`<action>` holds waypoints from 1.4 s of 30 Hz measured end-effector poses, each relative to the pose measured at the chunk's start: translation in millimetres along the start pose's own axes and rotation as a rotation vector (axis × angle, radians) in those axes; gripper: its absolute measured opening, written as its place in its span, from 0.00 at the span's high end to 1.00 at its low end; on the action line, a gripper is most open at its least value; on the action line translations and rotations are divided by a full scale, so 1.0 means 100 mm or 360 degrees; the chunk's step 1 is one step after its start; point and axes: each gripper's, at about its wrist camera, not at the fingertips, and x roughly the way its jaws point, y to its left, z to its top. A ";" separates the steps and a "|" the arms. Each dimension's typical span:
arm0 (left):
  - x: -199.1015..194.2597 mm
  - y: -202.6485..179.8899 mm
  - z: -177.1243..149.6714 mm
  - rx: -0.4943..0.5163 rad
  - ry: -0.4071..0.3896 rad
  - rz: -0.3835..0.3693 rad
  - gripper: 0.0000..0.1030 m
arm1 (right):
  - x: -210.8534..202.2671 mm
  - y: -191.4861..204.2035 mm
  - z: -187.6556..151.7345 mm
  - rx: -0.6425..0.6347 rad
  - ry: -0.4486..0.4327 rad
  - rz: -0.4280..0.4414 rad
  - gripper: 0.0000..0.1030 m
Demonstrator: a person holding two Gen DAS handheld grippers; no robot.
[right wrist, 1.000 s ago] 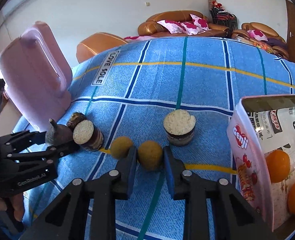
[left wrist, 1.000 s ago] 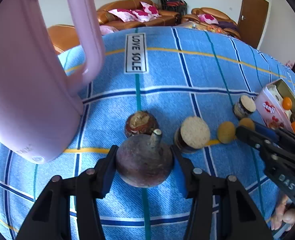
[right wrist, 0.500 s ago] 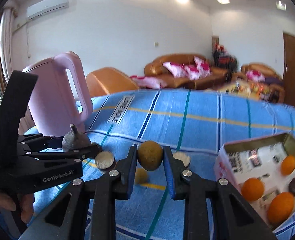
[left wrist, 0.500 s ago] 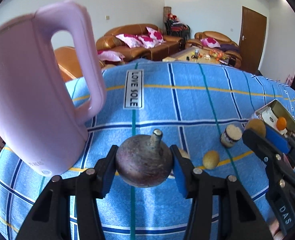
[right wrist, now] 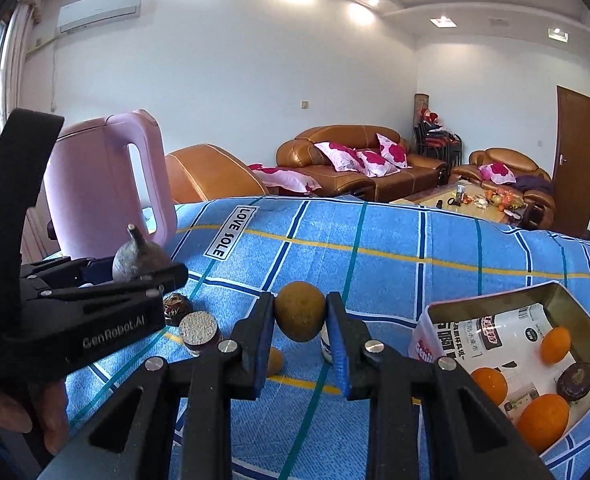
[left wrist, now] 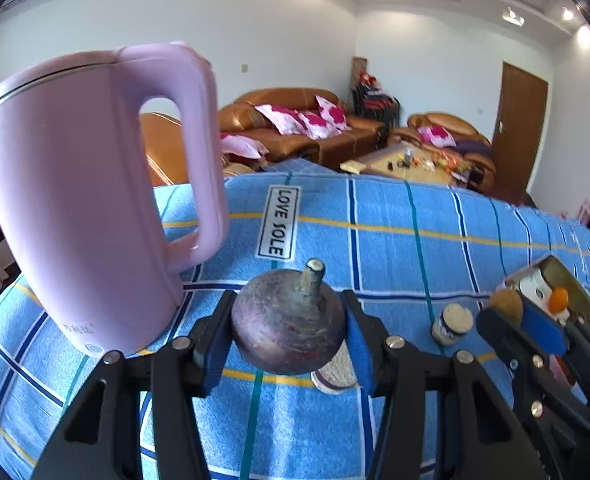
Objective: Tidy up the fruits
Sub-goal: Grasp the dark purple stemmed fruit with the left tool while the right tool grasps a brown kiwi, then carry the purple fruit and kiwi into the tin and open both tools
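While both loads hang above the blue checked tabletop point(right wrist: 415, 240), we've got the left claw point(left wrist: 289, 330) clamped on the dark purple stemmed fruit point(left wrist: 289, 328), pink kettle point(left wrist: 87, 200) close on its left. Right claw point(right wrist: 301, 320) is clamped on the brown round fruit point(right wrist: 299, 311), held clear over the cloth. Open box point(right wrist: 447, 312) sits to the right near the tabletop edge, oranges point(right wrist: 543, 420) inside. Cut fruit pieces point(right wrist: 199, 330) lie on the cloth below and between the claws.

Two close wrist views facing forward, sharing blue tablecloth point(left wrist: 395, 248), kettle point(right wrist: 107, 184)
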 end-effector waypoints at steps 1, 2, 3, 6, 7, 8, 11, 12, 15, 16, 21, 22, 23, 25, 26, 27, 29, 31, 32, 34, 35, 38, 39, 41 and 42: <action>0.00 0.00 0.00 -0.0013 -0.0015 0.0008 0.48 | -0.01 0.00 0.00 -0.0003 -0.0005 -0.0006 0.73; -0.01 0.01 -0.01 -0.0036 -0.0040 0.0015 0.48 | -0.01 0.01 0.00 -0.0003 -0.0010 -0.0015 0.73; -0.01 0.01 -0.01 -0.0048 -0.0058 0.0020 0.48 | -0.03 0.00 -0.01 -0.0002 -0.0013 -0.0021 0.73; -0.04 0.03 -0.02 -0.0078 -0.0109 0.0051 0.48 | -0.04 -0.02 -0.01 0.0007 -0.0014 -0.0048 0.73; -0.04 0.03 -0.03 -0.0085 -0.0121 0.0061 0.48 | -0.04 -0.03 -0.02 0.0008 -0.0013 -0.0054 0.73; -0.04 0.03 -0.03 -0.0094 -0.0131 0.0072 0.48 | -0.05 -0.04 -0.02 0.0009 -0.0012 -0.0060 0.73; -0.03 0.05 -0.05 -0.0125 -0.0139 0.0091 0.48 | -0.08 -0.06 -0.03 0.0010 -0.0008 -0.0073 0.73; -0.02 0.06 -0.06 -0.0136 -0.0137 0.0092 0.48 | -0.08 -0.06 -0.04 0.0012 -0.0008 -0.0077 0.73; 0.00 0.05 -0.09 -0.0145 -0.0131 0.0106 0.48 | -0.10 -0.06 -0.04 0.0007 -0.0011 -0.0084 0.73; -0.01 0.06 -0.10 -0.0141 -0.0133 0.0115 0.48 | -0.11 -0.06 -0.04 0.0002 -0.0013 -0.0087 0.73; 0.00 -0.07 -0.15 -0.0084 -0.0143 0.0148 0.48 | -0.15 -0.03 -0.04 -0.0023 -0.0022 -0.0091 0.73; -0.01 -0.08 -0.16 -0.0082 -0.0149 0.0142 0.48 | -0.15 -0.03 -0.05 -0.0026 -0.0022 -0.0090 0.73; -0.04 -0.09 -0.17 -0.0083 -0.0168 0.0138 0.48 | -0.16 -0.03 -0.05 -0.0029 -0.0019 -0.0088 0.73; -0.09 -0.10 -0.19 -0.0078 -0.0193 0.0144 0.48 | -0.18 -0.05 -0.07 -0.0029 -0.0010 -0.0082 0.73; -0.11 -0.11 -0.20 -0.0075 -0.0201 0.0151 0.48 | -0.18 -0.06 -0.08 -0.0027 0.0003 -0.0073 0.73; -0.12 -0.11 -0.21 -0.0075 -0.0204 0.0157 0.48 | -0.19 -0.07 -0.08 -0.0024 0.0014 -0.0067 0.73; -0.14 -0.11 -0.22 -0.0076 -0.0202 0.0164 0.48 | -0.21 -0.09 -0.10 -0.0017 0.0025 -0.0058 0.73; -0.17 -0.12 -0.24 -0.0081 -0.0201 0.0171 0.48 | -0.24 -0.11 -0.13 -0.0019 0.0025 -0.0055 0.73; -0.18 -0.13 -0.25 -0.0083 -0.0200 0.0170 0.48 | -0.26 -0.12 -0.13 -0.0021 0.0023 -0.0055 0.73; -0.23 -0.13 -0.26 -0.0085 -0.0201 0.0163 0.48 | -0.30 -0.13 -0.14 -0.0025 0.0014 -0.0059 0.73; -0.26 -0.15 -0.28 -0.0081 -0.0204 0.0156 0.48 | -0.31 -0.14 -0.14 -0.0028 0.0011 -0.0061 0.73; -0.31 -0.19 -0.31 -0.0072 -0.0213 0.0146 0.48 | -0.33 -0.15 -0.15 -0.0042 0.0010 -0.0066 0.73; -0.32 -0.20 -0.32 -0.0072 -0.0212 0.0139 0.48 | -0.34 -0.16 -0.15 -0.0046 0.0009 -0.0070 0.73; -0.34 -0.22 -0.34 -0.0074 -0.0201 0.0113 0.48 | -0.37 -0.18 -0.16 -0.0060 0.0001 -0.0084 0.73; -0.34 -0.24 -0.35 -0.0076 -0.0193 0.0101 0.48 | -0.38 -0.20 -0.16 -0.0069 -0.0004 -0.0092 0.73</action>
